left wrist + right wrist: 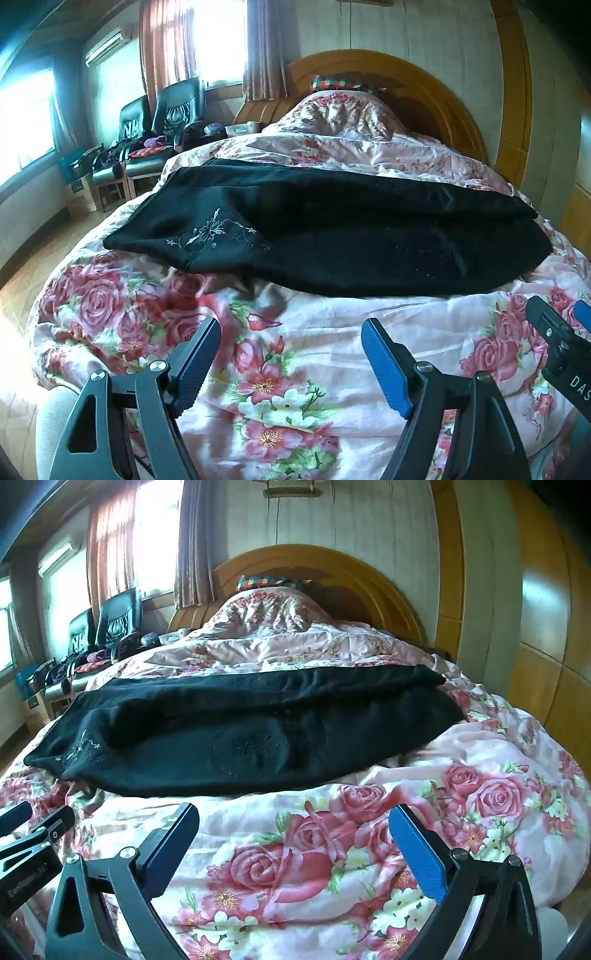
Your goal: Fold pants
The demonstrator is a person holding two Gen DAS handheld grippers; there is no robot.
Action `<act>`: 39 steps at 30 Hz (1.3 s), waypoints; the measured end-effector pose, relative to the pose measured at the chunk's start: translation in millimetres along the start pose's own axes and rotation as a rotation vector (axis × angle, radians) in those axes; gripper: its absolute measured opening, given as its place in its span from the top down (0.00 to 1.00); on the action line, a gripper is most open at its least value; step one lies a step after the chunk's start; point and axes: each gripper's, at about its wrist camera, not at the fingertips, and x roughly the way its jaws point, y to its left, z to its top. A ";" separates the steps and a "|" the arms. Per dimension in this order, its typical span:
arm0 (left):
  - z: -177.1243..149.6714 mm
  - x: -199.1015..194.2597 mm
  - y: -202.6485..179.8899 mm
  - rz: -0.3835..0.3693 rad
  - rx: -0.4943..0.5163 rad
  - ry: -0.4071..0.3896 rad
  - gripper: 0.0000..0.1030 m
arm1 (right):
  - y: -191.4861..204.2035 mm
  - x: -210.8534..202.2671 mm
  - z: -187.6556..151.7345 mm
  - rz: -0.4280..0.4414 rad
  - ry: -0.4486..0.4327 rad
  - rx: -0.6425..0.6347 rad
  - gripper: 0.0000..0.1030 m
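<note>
Black pants [332,229] with pale floral embroidery lie across the flowered quilt [295,369], folded lengthwise with one leg over the other. In the right wrist view the same pants [240,731] stretch from the left edge toward the right. My left gripper [291,328] hovers open over bare quilt, a little short of the pants' near edge, nothing between its fingers. My right gripper [295,816] is also open and empty, just before the near hem. Each gripper shows at the other view's edge: the right gripper [561,343], the left gripper [33,830].
The bed's wooden headboard [406,85] rises behind a bunched quilt mound [340,110]. Two dark armchairs [159,122] with clutter stand at the left under curtained windows. A wooden wardrobe [535,646] lines the right wall. Wood floor [33,266] lies left of the bed.
</note>
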 end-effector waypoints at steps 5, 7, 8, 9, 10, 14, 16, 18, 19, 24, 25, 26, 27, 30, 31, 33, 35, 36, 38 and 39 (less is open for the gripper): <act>4.4 -1.4 -1.8 0.005 -0.006 0.006 0.23 | 0.6 0.4 -0.5 -0.001 0.006 0.000 0.00; 4.8 -1.4 -1.4 0.004 -0.006 0.008 0.23 | 0.5 0.0 -0.7 -0.001 0.005 -0.002 0.00; 4.7 -1.6 -1.4 0.003 -0.006 0.008 0.23 | 0.4 0.1 -0.5 0.001 0.004 -0.001 0.00; 4.4 -1.6 -1.5 0.004 -0.006 0.007 0.23 | 0.6 0.4 -0.7 0.001 0.006 -0.002 0.00; 3.9 -1.9 -1.5 0.005 -0.005 0.007 0.23 | 0.1 0.6 -0.6 0.000 0.007 -0.003 0.00; 4.6 -1.6 -1.0 0.003 -0.006 0.009 0.23 | 0.2 0.8 -0.5 0.001 0.006 0.000 0.00; 5.3 -1.9 -2.0 0.005 -0.008 0.009 0.23 | 0.7 1.2 -0.9 0.001 0.005 -0.002 0.00; 5.9 -1.9 -2.7 0.007 -0.007 0.012 0.23 | 0.5 1.2 -1.1 0.000 0.009 -0.004 0.00; 6.1 -2.0 -2.6 0.006 -0.007 0.014 0.23 | 0.7 1.5 -1.1 0.001 0.011 -0.005 0.00; 5.5 -2.0 -2.9 0.006 -0.007 0.016 0.23 | 0.8 2.3 -1.5 0.001 0.011 -0.007 0.00; 5.8 -1.9 -2.9 0.007 -0.006 0.017 0.23 | 1.1 2.3 -1.0 0.000 0.012 -0.007 0.00; 5.9 -1.5 -3.3 0.007 -0.006 0.018 0.23 | 1.0 2.2 -1.0 -0.001 0.011 -0.007 0.00; 5.8 -1.4 -3.1 0.006 -0.006 0.019 0.23 | 0.9 2.3 -0.9 0.001 0.011 -0.006 0.00; 5.3 -1.6 -3.2 0.008 -0.007 0.015 0.23 | 0.6 2.9 -1.0 0.000 0.014 -0.003 0.00; 4.9 -1.3 -3.4 0.006 -0.007 0.016 0.23 | 0.7 2.4 -1.1 0.001 0.013 -0.003 0.00; 4.8 -0.5 -3.4 0.006 -0.009 0.017 0.23 | 0.5 2.9 -1.4 0.001 0.016 -0.003 0.00; 5.1 -0.3 -3.7 0.007 -0.009 0.017 0.23 | 0.6 2.5 -1.4 0.002 0.015 -0.003 0.00; 5.0 0.0 -3.7 0.006 -0.009 0.018 0.23 | 0.7 2.9 -1.5 0.002 0.015 -0.003 0.00; 5.9 0.2 -2.1 0.004 -0.012 0.023 0.23 | 0.7 2.9 -1.6 0.000 0.017 -0.005 0.00; 5.6 0.4 -2.1 0.005 -0.012 0.024 0.23 | 0.7 3.0 -1.4 0.001 0.017 -0.004 0.00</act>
